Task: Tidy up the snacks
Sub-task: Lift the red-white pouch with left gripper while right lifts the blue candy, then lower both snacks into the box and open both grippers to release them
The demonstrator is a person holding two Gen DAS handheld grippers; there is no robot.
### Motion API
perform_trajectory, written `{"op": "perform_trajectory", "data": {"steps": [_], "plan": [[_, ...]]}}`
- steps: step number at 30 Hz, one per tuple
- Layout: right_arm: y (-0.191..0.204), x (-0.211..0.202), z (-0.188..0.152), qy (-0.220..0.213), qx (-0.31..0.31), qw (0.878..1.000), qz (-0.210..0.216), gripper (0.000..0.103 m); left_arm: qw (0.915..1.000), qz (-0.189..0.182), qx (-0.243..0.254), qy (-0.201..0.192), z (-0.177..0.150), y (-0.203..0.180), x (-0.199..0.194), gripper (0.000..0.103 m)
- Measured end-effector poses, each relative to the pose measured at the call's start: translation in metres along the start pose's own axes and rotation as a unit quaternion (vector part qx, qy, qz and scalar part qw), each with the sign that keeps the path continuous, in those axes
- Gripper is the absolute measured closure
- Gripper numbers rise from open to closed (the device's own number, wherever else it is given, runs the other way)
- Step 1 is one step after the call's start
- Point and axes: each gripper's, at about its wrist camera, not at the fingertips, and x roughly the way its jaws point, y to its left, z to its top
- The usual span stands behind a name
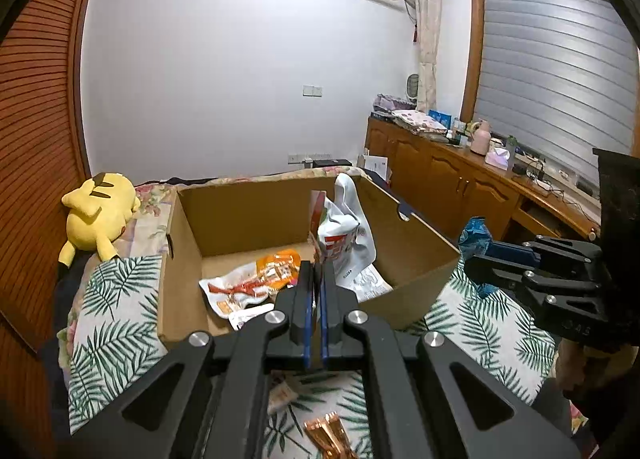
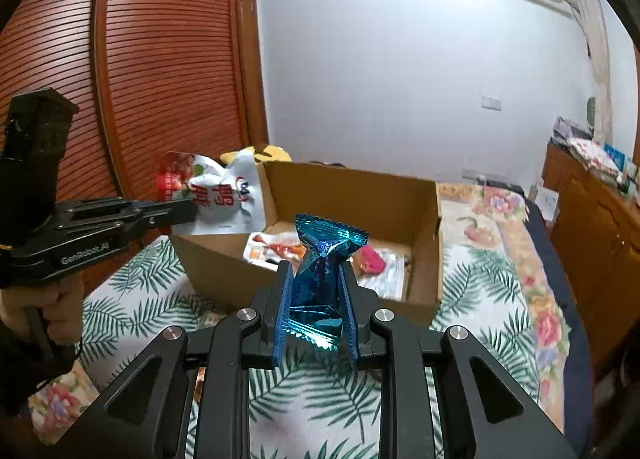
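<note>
**Both packets up, box next**

Now each hand-held gripper carries a snack, and the step in hand looks like the carry over the box wall and the drop inside.

Nearest, in the right wrist view, the right hand-held gripper [image 2: 316, 279] pinches a blue foil packet [image 2: 320, 259] around its lower half; its crimped top fans out above the fingertips. The grip looks firm, yet foil is slippery, so I would keep the pinch steady until the packet is over the opening.

Beside it, the left hand-held gripper [image 1: 316, 271] is pressed together on the bottom edge of a white and red pouch [image 1: 344, 235], which stands up above the fingers and flops a little. Held by so thin an edge, it may swing, so a slow, level carry seems wise. On the leaf-print cover [image 1: 116, 299] under this gripper lies a copper-coloured wrapper [image 1: 328, 435], still to be gathered.

Just beyond stands the open cardboard box [image 2: 424, 291] on the bed, with an orange and white packet [image 1: 256, 283] and a pink one [image 2: 374, 261] already on its floor. The near wall is the obstacle: both loads should clear its rim before the fingers part. Releasing over the bare floor towards the far wall would avoid piling up.

Farther off, a yellow plush toy [image 1: 100, 215] lies beside the box, well out of the way.
</note>
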Motion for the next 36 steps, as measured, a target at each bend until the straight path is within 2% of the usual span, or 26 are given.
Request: {"op": "perform_trajectory", "data": {"steps": [10, 21, 30, 36], "plan": [[0.007, 0.025, 0.021, -0.005, -0.017, 1.0, 0.008, 0.082, 0.9999, 0.009, -0.005, 0.003, 0.018, 0.021, 0.039, 0.103], [0.013, 0.06, 0.032, 0.014, -0.06, 0.998, 0.002, 0.082, 0.9988, 0.016, -0.018, 0.043, 0.006, 0.034, 0.079, 0.103], [0.005, 0.095, 0.033, 0.047, -0.036, 0.998, 0.026, 0.082, 0.9969, 0.024, -0.015, 0.074, -0.003, 0.031, 0.095, 0.103], [0.001, 0.119, 0.03, 0.077, -0.016, 0.996, 0.033, 0.082, 0.9959, 0.024, -0.015, 0.086, -0.004, 0.028, 0.102, 0.098]]}}
